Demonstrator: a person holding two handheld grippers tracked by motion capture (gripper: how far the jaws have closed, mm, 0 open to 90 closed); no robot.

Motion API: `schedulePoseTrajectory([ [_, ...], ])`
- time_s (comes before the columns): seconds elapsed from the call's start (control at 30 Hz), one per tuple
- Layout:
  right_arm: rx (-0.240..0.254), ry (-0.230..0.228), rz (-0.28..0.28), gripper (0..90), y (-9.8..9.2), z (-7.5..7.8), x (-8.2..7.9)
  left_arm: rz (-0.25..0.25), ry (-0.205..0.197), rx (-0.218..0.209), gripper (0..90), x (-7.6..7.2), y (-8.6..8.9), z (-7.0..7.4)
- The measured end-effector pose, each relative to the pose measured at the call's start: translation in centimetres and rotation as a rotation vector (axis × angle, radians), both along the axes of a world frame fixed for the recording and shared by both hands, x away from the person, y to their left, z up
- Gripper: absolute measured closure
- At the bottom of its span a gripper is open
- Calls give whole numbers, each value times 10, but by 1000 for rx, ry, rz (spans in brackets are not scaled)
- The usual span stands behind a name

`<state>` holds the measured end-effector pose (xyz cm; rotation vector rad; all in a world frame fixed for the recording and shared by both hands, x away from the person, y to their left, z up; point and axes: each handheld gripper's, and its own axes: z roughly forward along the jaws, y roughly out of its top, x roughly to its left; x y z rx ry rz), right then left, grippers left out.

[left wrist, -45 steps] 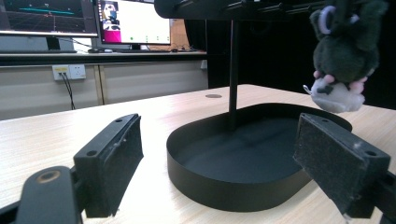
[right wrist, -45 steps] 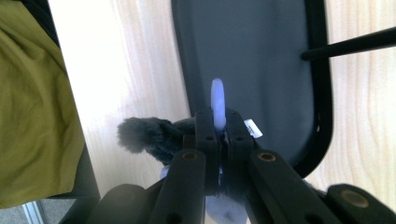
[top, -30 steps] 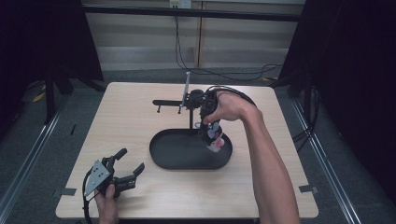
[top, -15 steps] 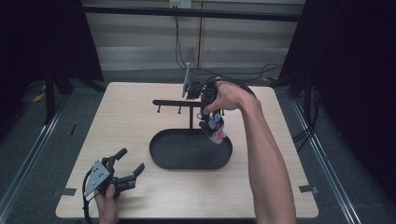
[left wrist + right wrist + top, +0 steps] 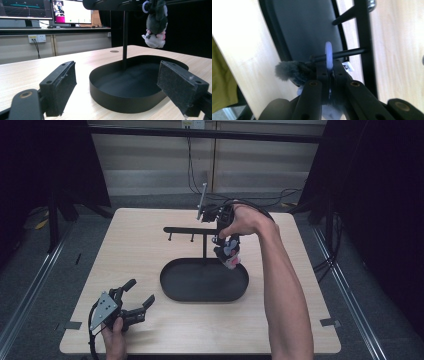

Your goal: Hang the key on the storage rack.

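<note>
plush keyring: your right tongs gripped its ring at a stand peg, not yet released; left tongs sat open on the bench.

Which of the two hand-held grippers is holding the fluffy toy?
The right hand-held gripper, up by the black stand, is shut on the toy's white ring. The left hand-held gripper sits open near the table's front edge.

Even overhead light brightens the tabletop against dark surroundings, while the right gripper view is blurred up close.
</note>
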<state>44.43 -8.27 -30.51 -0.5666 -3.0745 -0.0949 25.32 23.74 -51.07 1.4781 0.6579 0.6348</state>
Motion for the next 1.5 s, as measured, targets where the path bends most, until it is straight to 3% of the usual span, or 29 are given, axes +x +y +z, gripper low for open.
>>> schedulePoseTrajectory([
  [0.1,-12,-6,0,867,0,0,2,0,0,0,153,0,0,0],
  [0.5,73,-30,-39,862,-9,-7,5,1,0,0,153,0,0,0],
  [0.73,55,-32,-47,835,-11,-8,5,0,0,3,152,0,0,0],
  [1.0,79,-27,-61,791,-15,-8,1,0,0,3,153,0,0,0],
  [1.2,114,-27,-73,730,-20,-9,-4,0,-1,4,152,0,0,0],
  [1.3,123,-35,-86,637,-22,-9,-7,0,2,1,153,0,0,0],
  [1.5,150,-51,-98,536,-24,-7,-15,0,1,0,152,0,0,0],
])
